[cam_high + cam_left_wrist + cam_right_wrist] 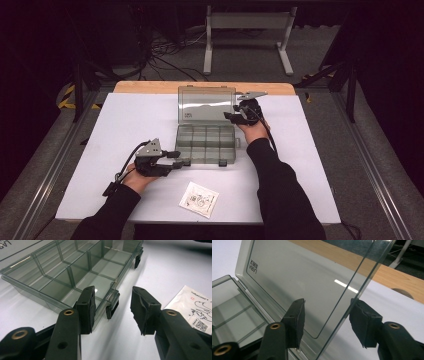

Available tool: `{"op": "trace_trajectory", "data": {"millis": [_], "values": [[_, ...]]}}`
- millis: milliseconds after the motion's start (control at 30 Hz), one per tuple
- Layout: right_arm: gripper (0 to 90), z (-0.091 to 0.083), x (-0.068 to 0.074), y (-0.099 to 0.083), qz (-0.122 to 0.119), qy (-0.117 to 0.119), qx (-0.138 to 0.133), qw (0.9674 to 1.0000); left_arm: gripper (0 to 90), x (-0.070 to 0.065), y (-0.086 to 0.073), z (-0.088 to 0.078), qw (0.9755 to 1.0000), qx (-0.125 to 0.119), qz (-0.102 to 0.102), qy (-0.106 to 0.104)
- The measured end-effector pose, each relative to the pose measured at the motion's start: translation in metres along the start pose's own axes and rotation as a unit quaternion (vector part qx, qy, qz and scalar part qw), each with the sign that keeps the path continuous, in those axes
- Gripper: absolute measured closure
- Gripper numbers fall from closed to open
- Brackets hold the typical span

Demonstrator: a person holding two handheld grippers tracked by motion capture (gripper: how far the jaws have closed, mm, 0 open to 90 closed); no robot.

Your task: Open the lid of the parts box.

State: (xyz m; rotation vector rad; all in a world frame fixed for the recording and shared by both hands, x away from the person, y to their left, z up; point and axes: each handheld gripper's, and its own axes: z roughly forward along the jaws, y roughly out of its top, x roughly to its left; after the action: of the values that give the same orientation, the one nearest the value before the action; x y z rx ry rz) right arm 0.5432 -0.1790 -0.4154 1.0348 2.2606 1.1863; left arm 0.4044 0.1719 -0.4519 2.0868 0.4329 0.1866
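A clear grey compartment box [206, 144] sits open near the middle of a white surface [125, 120], its lid [206, 104] standing up along the box's far edge. The left hand-held gripper [176, 158] is at the box's near left corner, jaws spread wide on either side of a black latch [111, 309] on the front wall, touching nothing. The right hand-held gripper [231, 116] is at the lid's right edge, jaws apart, the edge between them, ungripped. A small printed packet [199, 199] lies well in front of the box.
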Motion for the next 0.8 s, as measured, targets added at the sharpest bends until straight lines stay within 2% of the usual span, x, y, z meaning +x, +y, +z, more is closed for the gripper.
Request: {"op": "trace_trajectory", "data": {"millis": [233, 800], "values": [[42.6, 0.006, 0.0, -0.004, 0.004, -0.001, 0.011, 0.9999, 56.7, 0.0, 0.0, 0.0, 1.0, -0.001, 0.001, -0.002], [39.3, 0.012, -0.003, -0.01, 0.036, 0.011, 0.03, 0.9988, 56.8, 0.001, 0.0, -0.001, 1.0, 0.001, 0.005, -0.001]]}}
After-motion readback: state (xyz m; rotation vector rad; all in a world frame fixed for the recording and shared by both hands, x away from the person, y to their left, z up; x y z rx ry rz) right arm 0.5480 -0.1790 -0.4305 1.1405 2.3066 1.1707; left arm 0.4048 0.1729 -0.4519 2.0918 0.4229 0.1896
